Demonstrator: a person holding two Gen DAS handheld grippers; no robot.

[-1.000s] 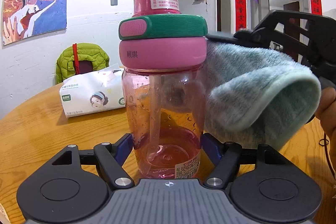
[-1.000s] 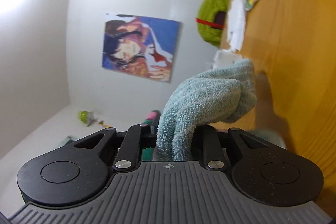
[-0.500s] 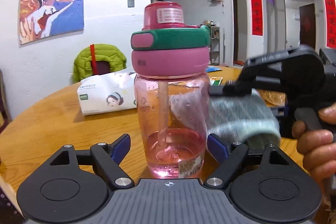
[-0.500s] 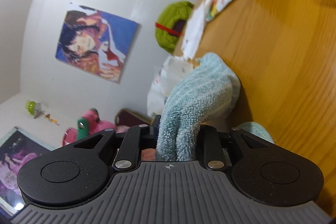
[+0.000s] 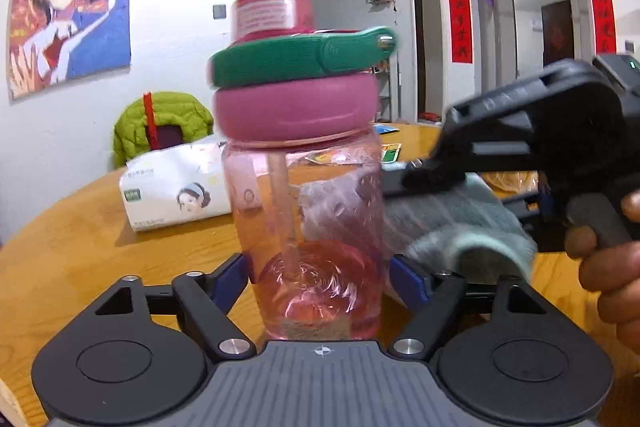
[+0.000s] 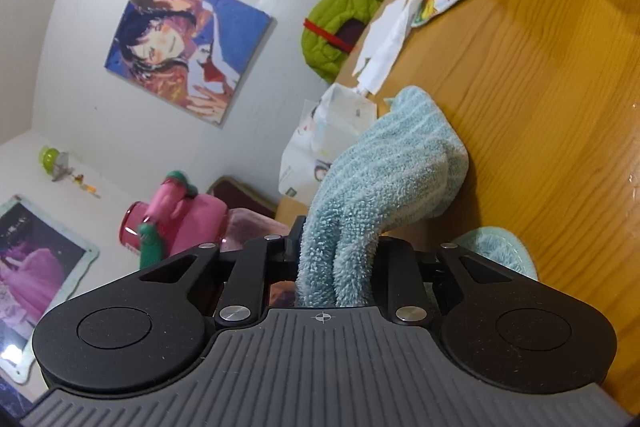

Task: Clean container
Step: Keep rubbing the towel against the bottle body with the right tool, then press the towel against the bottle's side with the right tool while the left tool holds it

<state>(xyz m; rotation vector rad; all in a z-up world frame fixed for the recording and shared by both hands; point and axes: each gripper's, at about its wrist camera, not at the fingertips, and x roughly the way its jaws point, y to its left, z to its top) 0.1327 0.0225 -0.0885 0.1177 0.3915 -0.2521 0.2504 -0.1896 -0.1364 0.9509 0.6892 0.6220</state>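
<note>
Bottle [image 5: 308,203]: upright on tabletop [image 5: 80,247], between left tongs [image 5: 316,277] | left tongs: jaws closing, pads apparently on bottle base | right tongs [image 6: 336,267]: clamped on teal cloth [image 6: 384,179], cloth against bottle's side, blurred.

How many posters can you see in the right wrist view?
2: a blue anime poster upper left, a pink poster at the lower left edge; others may be hidden.
</note>
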